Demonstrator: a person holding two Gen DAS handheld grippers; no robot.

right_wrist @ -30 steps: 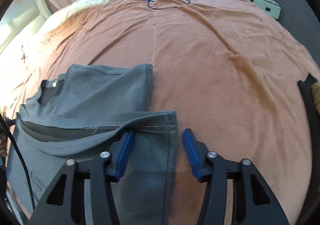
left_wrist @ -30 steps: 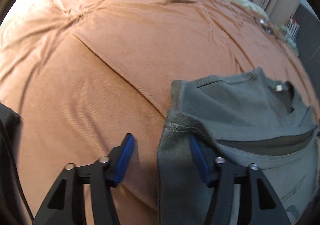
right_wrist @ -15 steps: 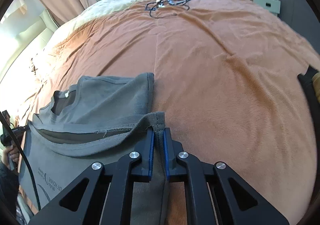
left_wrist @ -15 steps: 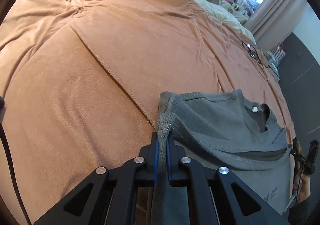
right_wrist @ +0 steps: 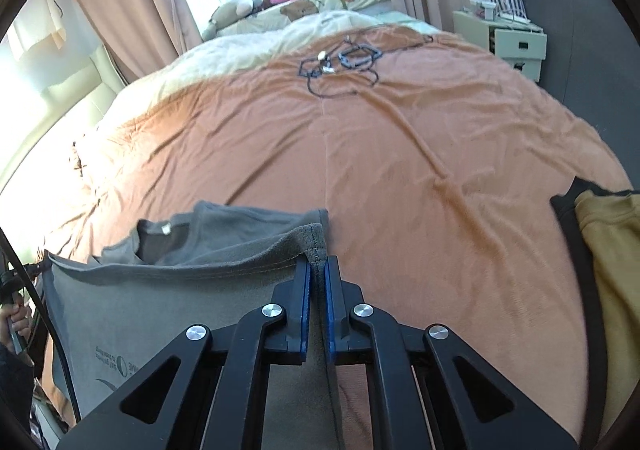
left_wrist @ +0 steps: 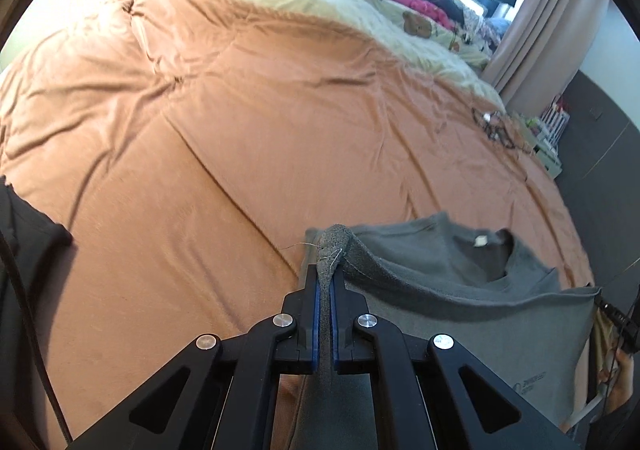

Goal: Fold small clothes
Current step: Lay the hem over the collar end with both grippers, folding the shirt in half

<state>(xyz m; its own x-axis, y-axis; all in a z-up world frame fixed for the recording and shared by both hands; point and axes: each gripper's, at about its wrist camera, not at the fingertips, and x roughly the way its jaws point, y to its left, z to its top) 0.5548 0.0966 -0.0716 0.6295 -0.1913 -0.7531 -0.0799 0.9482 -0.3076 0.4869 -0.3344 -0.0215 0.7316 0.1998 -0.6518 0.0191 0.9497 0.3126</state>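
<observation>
Left wrist view: my left tongs and right tongs each clenched a hem corner of the grey cotton T-shirt above the orange-blanketed bed; folding barely begun.

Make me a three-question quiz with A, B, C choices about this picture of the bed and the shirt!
1. Where does the tangled black cable lie?
A. On the far part of the orange blanket
B. On the grey shirt
C. On the white drawers

2. What colour are the pads inside the tongs?
A. Red
B. Blue
C. Green

3. What are the left tongs and right tongs doing?
A. Both open above the shirt
B. One open, one shut
C. Both shut on the shirt's edge

Answers:
1. A, the cable sits up the blanket, beyond the shirt.
2. B, blue strips line both fingers.
3. C, grey cloth is pinched between each pair.
</observation>
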